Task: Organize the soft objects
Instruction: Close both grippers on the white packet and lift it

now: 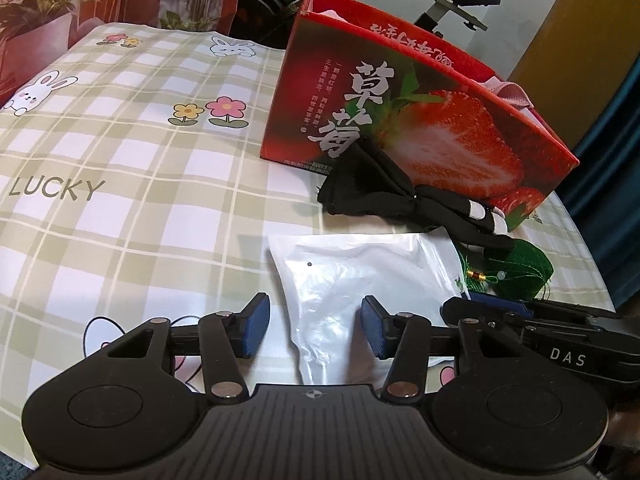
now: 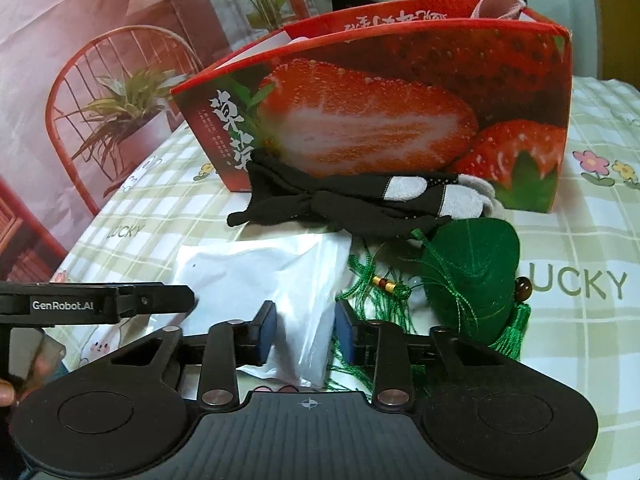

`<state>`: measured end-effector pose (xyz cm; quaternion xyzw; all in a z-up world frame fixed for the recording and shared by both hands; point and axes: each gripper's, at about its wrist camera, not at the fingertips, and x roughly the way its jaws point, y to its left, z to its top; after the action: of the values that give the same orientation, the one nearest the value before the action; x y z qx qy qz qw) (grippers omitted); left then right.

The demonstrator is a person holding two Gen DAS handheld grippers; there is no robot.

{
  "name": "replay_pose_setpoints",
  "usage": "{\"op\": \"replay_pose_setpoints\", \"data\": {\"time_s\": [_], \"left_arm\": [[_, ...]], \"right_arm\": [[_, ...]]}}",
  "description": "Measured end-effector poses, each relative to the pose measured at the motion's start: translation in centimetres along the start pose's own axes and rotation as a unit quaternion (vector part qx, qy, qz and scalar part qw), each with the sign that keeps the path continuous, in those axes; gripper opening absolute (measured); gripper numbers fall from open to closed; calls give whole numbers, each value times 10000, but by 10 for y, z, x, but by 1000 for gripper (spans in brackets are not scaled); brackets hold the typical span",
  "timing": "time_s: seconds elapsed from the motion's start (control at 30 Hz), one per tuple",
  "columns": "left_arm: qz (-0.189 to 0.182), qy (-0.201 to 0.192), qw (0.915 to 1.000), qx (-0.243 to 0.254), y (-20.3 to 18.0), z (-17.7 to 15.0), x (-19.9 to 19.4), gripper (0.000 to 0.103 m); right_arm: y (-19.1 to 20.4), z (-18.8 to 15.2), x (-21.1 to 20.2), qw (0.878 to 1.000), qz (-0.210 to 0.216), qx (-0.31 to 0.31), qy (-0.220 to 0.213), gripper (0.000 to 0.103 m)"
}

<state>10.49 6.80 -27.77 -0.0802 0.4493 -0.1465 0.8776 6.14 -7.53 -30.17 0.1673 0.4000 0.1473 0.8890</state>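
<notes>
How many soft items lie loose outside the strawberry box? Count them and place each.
3. White pouch nearest the cameras; black-and-grey glove bundle against the box front; green tasselled pouch right of the white one. More may be hidden inside the box.

Two wrist views, set low and close over the table

Each is aimed forward and downward along its own fingers; the white plastic pouch (image 1: pixel 360 280), black glove (image 2: pixel 352 196) and strawberry box (image 1: pixel 420 120) are shared.

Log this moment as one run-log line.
left gripper: open over white pouch | right gripper: open, straddling pouch edge | black gloves, green tassel ornament: outside strawberry box
</notes>
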Motion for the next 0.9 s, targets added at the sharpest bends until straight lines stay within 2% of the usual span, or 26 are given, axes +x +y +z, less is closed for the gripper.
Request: {"op": "replay_pose_setpoints", "data": {"time_s": [0.03,0.07,0.43,0.7,0.8,0.9], "left_arm": [[-48,10,10000,-18,0,0,0,53],[-84,21,10000,-42,1,0,0,53],[-147,38,9998,-157,3,-1,-1,50],[24,130,9998,-162,2,-1,-3,50],[7,132,9997,-188,2,-1,-3,52],[-119,115,9996,-213,1,-2,-1,61]], "right_arm": [[0,0,0,10000,49,18,13,24],[1,-1,0,9999,82,18,70,5],[-1,-7,0,9997,143,110,136,3],[-1,-9,-1,9998,115,110,152,2],[-1,-9,-1,9997,120,129,146,2],[-2,-9,0,9995,196,204,153,2]]}}
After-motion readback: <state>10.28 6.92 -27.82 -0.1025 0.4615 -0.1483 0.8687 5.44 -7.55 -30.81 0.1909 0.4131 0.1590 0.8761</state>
